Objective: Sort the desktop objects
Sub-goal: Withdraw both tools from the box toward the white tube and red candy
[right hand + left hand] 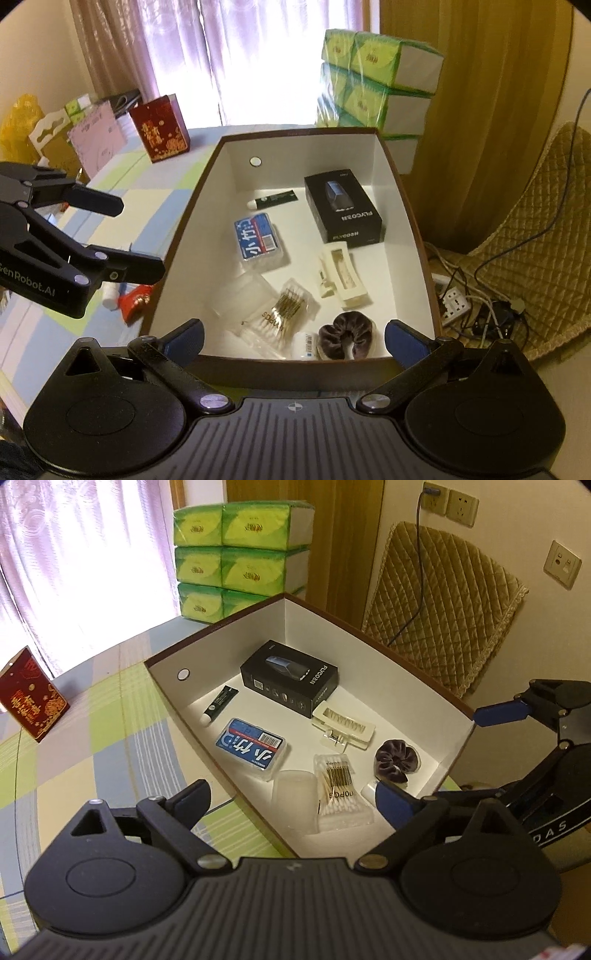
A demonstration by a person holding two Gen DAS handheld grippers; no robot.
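Observation:
A brown box with white inside [295, 635] [236, 173] holds a black shaver carton [290, 679] [343, 212], a dark tube [219, 703] [275, 199], a blue floss case [251, 747] [258, 238], a cream hair clip [343, 727] [341, 275], a bag of cotton swabs [338, 792] [282, 314], a clear plastic case [295, 794] [240, 299], a dark scrunchie [393, 760] [345, 334] and a small white bottle [369, 792] [304, 345]. My left gripper [295, 801] [140, 236] is open and empty over the box's near-left edge. My right gripper [293, 338] [436, 753] is open and empty at the box's near wall.
A red gift bag [31, 698] [160, 127] stands on the checked tablecloth [92, 738]. Green tissue packs [240, 554] [373, 81] are stacked behind the box. A red-and-white item [127, 299] lies left of the box. A quilted chair [439, 602] and a power strip with cables [465, 299] are to the right.

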